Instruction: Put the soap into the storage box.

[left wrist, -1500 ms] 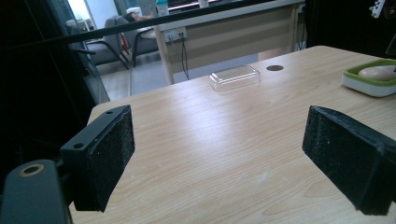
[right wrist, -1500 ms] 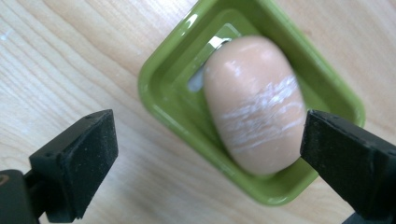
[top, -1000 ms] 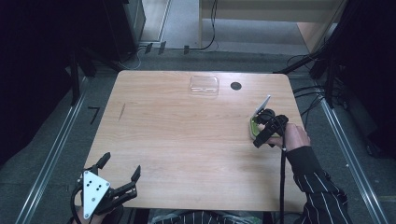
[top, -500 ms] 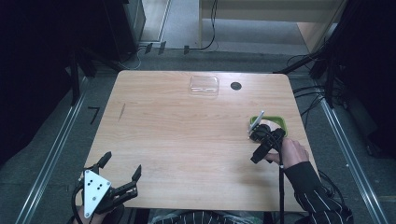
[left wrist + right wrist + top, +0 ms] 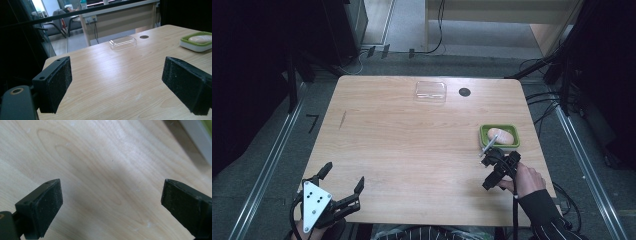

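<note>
A: Your right gripper (image 5: 492, 162) hangs over the table (image 5: 412, 150) near its right edge, just on your side of the green soap dish (image 5: 499, 136). Jaws are spread wide with nothing between them; the right gripper view looks straight down on bare wood grain between the two black pads (image 5: 47, 205).

B: And the dish itself?

A: It sits flat on the table with a pale bar of soap (image 5: 501, 135) lying in it. Your gripper is just beside it; whether it touches the rim I cannot tell from above.

B: Your left gripper (image 5: 343, 186) is at the near left corner of the table, also gaping open and holding nothing. Its grey three-cornered plate (image 5: 314, 200) faces up.

A: From the left gripper view you can see a clear plastic lid (image 5: 122, 42) lying far across the table, a small dark round spot (image 5: 144, 36) just beyond it, and the soap dish well off to the right.
</note>
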`<state>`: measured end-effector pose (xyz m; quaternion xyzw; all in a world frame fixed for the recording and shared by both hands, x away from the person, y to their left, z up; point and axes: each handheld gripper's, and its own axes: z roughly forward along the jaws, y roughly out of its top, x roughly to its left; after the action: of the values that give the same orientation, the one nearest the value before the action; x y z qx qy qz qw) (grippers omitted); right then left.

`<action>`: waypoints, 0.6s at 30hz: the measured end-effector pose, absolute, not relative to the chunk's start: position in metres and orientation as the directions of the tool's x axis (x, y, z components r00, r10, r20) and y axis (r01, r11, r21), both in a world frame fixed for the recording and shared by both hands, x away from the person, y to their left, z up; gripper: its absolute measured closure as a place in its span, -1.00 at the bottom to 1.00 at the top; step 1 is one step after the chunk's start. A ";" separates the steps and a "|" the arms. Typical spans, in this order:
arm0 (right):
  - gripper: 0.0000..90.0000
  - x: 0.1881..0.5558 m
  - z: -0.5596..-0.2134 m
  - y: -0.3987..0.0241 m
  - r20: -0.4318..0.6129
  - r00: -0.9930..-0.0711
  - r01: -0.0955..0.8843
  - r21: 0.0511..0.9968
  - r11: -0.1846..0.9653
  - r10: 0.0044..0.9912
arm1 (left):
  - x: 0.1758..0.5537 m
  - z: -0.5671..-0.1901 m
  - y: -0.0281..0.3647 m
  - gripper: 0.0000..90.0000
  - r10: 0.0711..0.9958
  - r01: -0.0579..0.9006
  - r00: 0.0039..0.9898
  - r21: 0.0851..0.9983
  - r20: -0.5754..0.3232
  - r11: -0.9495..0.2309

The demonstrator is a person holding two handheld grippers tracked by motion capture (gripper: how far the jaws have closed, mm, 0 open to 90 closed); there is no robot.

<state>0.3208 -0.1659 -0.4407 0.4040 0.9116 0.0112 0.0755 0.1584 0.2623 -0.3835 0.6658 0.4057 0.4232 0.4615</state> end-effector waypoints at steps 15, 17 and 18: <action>-0.90 0.293 -0.450 -0.180 -0.111 -0.651 0.740 0.125 0.661 0.751 | 0.160 -0.383 0.261 -0.79 0.930 0.144 0.317 0.959 0.189 -0.244; -0.90 0.291 -0.452 -0.181 -0.103 -0.646 0.747 0.121 0.654 0.757 | 0.160 -0.383 0.261 -0.79 0.929 0.144 0.318 0.959 0.190 -0.246; -0.90 0.291 -0.452 -0.182 -0.100 -0.645 0.749 0.114 0.653 0.757 | 0.160 -0.383 0.261 -0.79 0.928 0.144 0.318 0.958 0.192 -0.248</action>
<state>0.2910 -0.1822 -0.4523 0.4153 0.9065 0.0312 0.0696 0.1597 0.2609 -0.3834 0.6667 0.4020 0.4236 0.4632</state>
